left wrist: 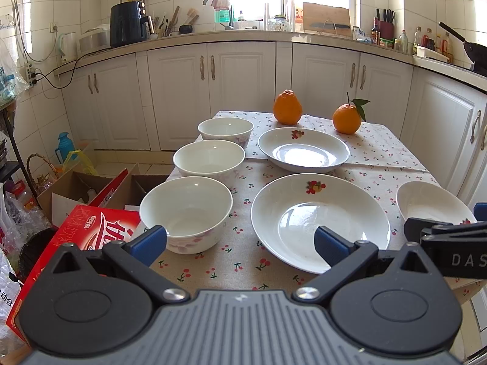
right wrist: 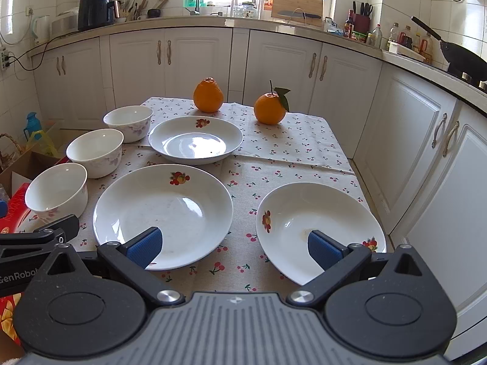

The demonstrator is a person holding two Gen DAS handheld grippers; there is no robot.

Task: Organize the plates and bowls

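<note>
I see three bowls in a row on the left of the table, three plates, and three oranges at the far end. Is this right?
Not quite: there are two oranges, not three, as the right wrist view shows. The three bowls in a row on the left and the three plates are right.

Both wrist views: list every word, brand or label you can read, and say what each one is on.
"DAS": white letters, cut off by the frame edge, on the right gripper, seen in the left wrist view.
"GenRobo": cut off likewise, on the left gripper, seen in the right wrist view.
Red box: large white Chinese characters, partly hidden, not readable.
Counter bottles: labels too small.
</note>
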